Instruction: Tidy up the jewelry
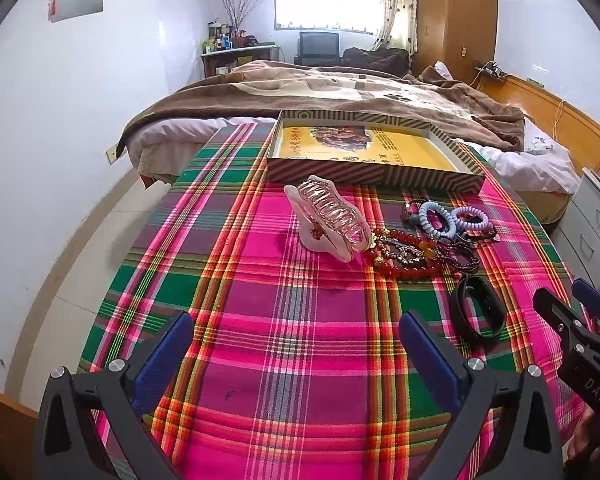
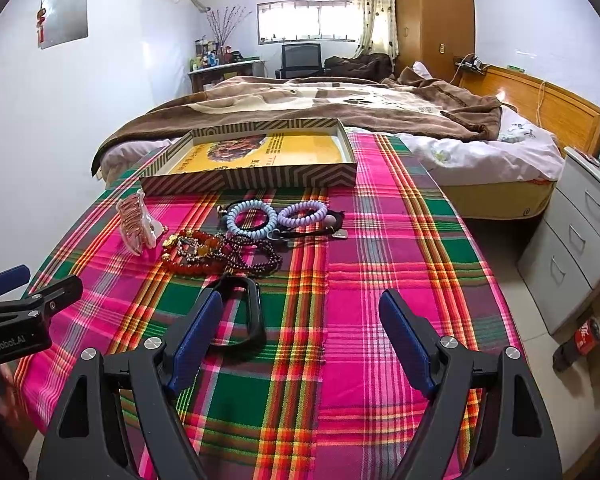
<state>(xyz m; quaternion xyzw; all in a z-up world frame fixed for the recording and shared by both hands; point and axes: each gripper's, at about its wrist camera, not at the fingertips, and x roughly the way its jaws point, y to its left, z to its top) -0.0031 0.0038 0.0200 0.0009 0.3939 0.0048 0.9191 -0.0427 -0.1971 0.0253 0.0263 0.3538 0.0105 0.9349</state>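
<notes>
While both my grippers hover over the plaid-covered table [image 1: 292,360], nothing is held: my left gripper [image 1: 296,354] has its fingers spread wide over bare cloth, and my right gripper [image 2: 300,336] is spread wide too, its left finger [image 2: 196,336] overlapping the black band [image 2: 242,312] in view, contact unclear. Count: one pink claw clip [image 1: 328,218], standing just left of the pile; two coil hair ties, one light blue [image 2: 247,219] and one lilac [image 2: 303,213], side by side; one red bead bracelet [image 2: 188,256] with gold charms; dark purple beads [image 2: 256,258], looped, can't tell if one strand or more; one black band nearest me; some dark elastic ties with small charms [image 2: 320,232] tucked behind the coils, number unclear. All jewelry sits bunched mid-table, touching or overlapping, between me and one shallow striped box [image 1: 374,152] at the far edge; the box has a yellow printed bottom and no jewelry in it. Clip lies between left gripper and box. Beyond the table: bed [image 2: 340,108] with brown blanket, wooden wardrobe [image 2: 432,12], grey drawer unit [image 2: 580,232] at right, cola bottle [image 2: 584,336] lying near it.
</notes>
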